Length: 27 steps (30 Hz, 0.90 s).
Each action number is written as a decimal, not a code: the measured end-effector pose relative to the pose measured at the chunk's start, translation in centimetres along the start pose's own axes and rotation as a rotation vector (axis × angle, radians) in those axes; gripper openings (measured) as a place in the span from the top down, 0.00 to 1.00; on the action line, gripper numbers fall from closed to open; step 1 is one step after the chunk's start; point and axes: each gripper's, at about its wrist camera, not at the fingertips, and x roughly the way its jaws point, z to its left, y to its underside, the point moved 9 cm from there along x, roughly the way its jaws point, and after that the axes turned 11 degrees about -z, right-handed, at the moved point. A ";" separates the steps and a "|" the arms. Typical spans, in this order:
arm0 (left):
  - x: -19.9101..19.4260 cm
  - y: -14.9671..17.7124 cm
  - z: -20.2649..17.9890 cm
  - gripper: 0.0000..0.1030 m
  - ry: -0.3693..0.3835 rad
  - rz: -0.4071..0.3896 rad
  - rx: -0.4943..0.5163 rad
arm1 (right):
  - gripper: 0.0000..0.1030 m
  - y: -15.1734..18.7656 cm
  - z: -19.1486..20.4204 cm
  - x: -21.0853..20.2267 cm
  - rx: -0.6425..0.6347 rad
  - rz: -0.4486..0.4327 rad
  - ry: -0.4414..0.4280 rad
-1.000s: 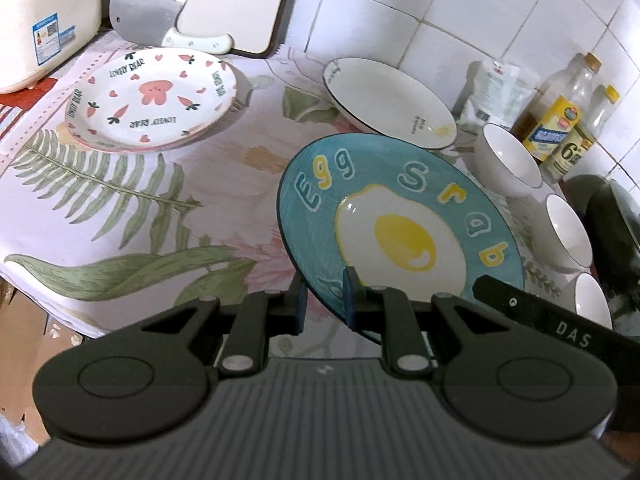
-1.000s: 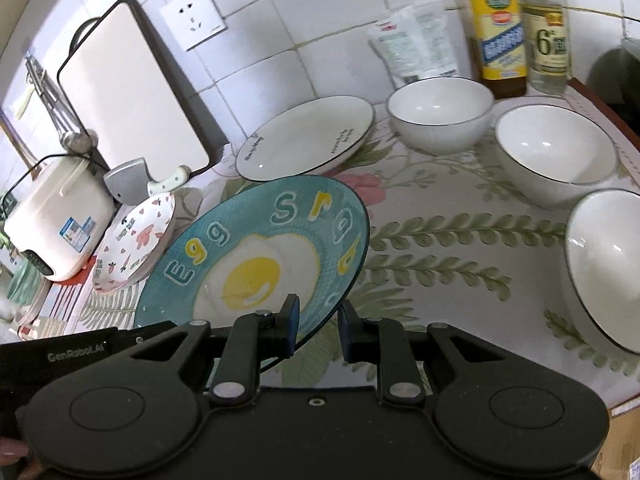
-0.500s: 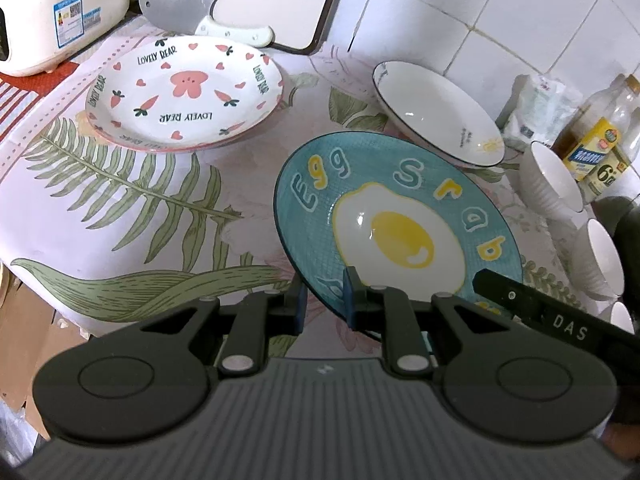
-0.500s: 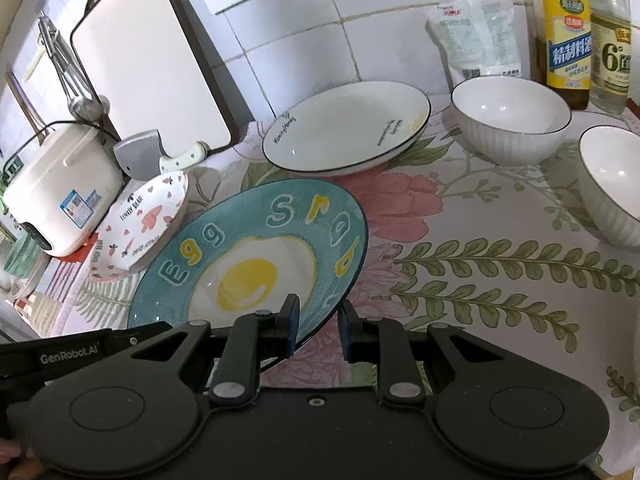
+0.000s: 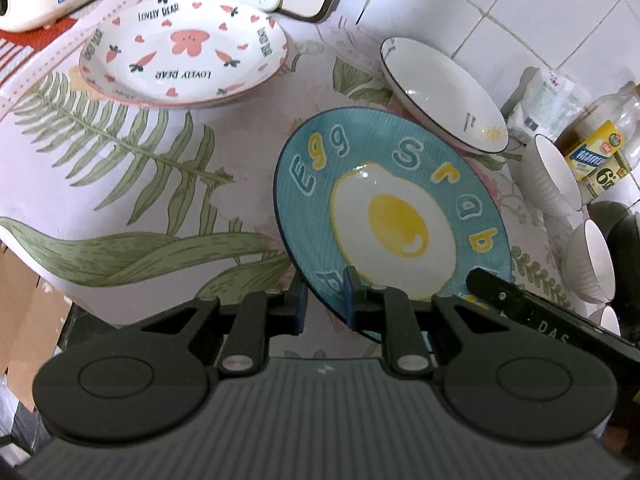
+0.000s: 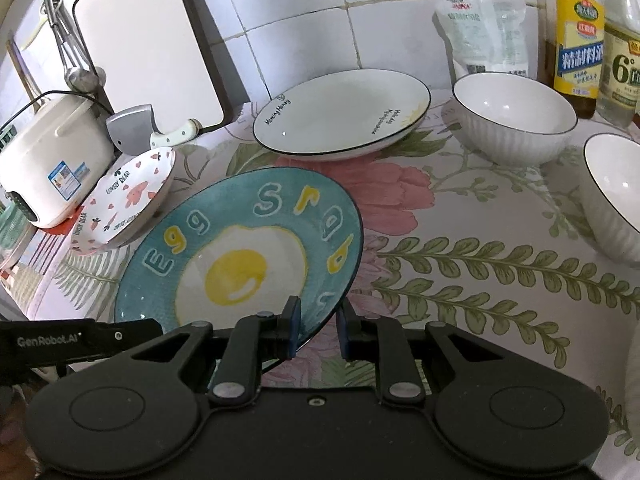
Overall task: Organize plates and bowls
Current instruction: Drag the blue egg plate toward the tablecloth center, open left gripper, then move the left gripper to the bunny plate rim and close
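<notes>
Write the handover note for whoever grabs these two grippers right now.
Left gripper: shut on the egg plate's near rim.
Right gripper: shut on the same plate's rim, further right; its jaws just closed a bit more.
Egg plate: held tilted over the floral cloth, stacked on nothing.
Bear plate sits far left by the rice cooker; black-rimmed plate by the wall; white bowls in a row on the right.
Done: egg plate gripped.
Left: set it on a plate stack, then gather the bowls.
</notes>
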 end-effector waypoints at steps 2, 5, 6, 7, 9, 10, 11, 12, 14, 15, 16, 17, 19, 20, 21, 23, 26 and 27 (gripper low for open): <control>0.1 0.1 0.1 0.84 0.000 0.022 -0.011 | 0.79 0.0 -0.1 0.0 -0.005 0.005 0.002; 0.3 0.3 0.1 0.83 0.001 0.057 -0.023 | 0.79 0.1 -0.2 0.0 -0.010 0.016 0.013; 0.3 0.3 0.1 0.83 0.000 0.070 -0.024 | 0.79 0.0 -0.3 -0.1 -0.013 0.020 0.017; 0.3 0.4 0.0 0.83 -0.003 0.083 -0.019 | 0.79 0.0 -0.3 -0.2 -0.014 0.023 0.020; 0.1 0.4 0.0 0.83 -0.006 0.099 0.001 | 0.79 -0.1 -0.4 -0.6 -0.012 0.026 0.021; -0.1 0.3 0.0 0.82 -0.007 0.106 0.014 | 0.77 -0.2 -0.4 -1.1 -0.007 0.025 0.020; -0.4 0.2 -0.1 0.82 -0.006 0.113 0.025 | 0.76 -0.4 -0.3 -1.6 -0.003 0.021 0.020; -0.7 0.1 -0.2 0.82 -0.003 0.119 0.036 | 0.76 -0.7 -0.2 -2.0 0.001 0.015 0.016; -1.6 -0.4 -0.4 0.82 0.004 0.111 0.060 | 0.74 -1.3 0.2 -3.0 0.005 0.010 0.002; -2.1 -0.7 -0.5 0.81 0.012 0.102 0.074 | 0.71 -1.6 0.4 -3.5 0.007 0.006 -0.002; -2.7 -1.1 -0.7 0.79 0.020 0.094 0.091 | 0.67 -1.9 0.7 -4.0 0.009 0.002 -0.008; -3.3 -1.4 -0.9 0.78 0.028 0.087 0.105 | 0.65 -2.3 1.1 -4.5 0.010 0.001 -0.021; -4.5 -2.2 -1.2 0.74 0.040 0.078 0.136 | 0.62 -2.9 2.0 -5.5 0.016 0.002 -0.047; -5.1 -2.5 -1.4 0.73 0.045 0.072 0.150 | 0.61 -3.3 2.4 -6.0 0.018 0.002 -0.058; -5.7 -2.9 -1.5 0.69 0.052 0.066 0.166 | 0.60 -3.6 2.9 -6.6 0.019 0.000 -0.071; -6.9 -3.6 -1.8 0.64 0.072 0.051 0.198 | 0.57 -4.3 3.9 -7.5 0.011 -0.008 -0.090; -8.6 -4.5 -1.8 0.58 0.088 0.028 0.242 | 0.54 -5.3 5.5 -8.8 -0.025 -0.021 -0.111; -9.1 -4.8 -1.6 0.57 0.088 0.022 0.251 | 0.53 -5.6 6.1 -9.3 -0.039 -0.027 -0.120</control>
